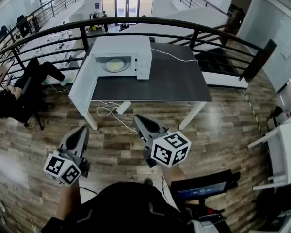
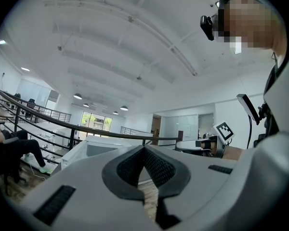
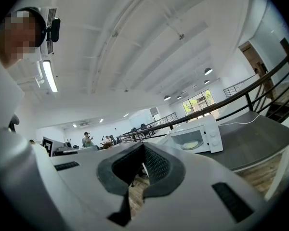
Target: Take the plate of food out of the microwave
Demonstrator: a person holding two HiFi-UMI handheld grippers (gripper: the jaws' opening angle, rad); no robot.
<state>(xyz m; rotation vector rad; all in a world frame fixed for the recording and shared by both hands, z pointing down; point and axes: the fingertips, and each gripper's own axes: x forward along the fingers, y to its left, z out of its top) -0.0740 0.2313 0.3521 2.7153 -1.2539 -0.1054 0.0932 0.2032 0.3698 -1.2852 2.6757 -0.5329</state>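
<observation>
At 6 o'clock in the head view, a dark-clad torso (image 1: 121, 208). Just ahead at 7 o'clock, the left gripper (image 1: 82, 130), held over the wooden floor (image 1: 223, 125) and pointing toward 12; jaws clenched tip to tip, nothing between them. Beside it, nearer the centre, the right gripper (image 1: 137, 118), likewise pointing toward 12, jaws pressed together and empty. Both well short of the worktop (image 1: 160, 81).

On the floor under the worktop's near edge, a white power strip (image 1: 122, 107) among loose loops of cord.

Farther out, at 12 o'clock, the dark grey worktop on white legs. At its far left corner, a white microwave (image 1: 121, 45) with the door (image 1: 80, 81) swung open toward 9 o'clock. Inside the cavity, the plate of food (image 1: 115, 64), round and pale yellow, untouched by either gripper. Across the worktop from the microwave toward 2 o'clock, a thin white cable (image 1: 174, 57).

Beyond, a curved black railing (image 1: 184, 25). At 9 o'clock, a seated person (image 1: 19, 96) in dark clothes.
</observation>
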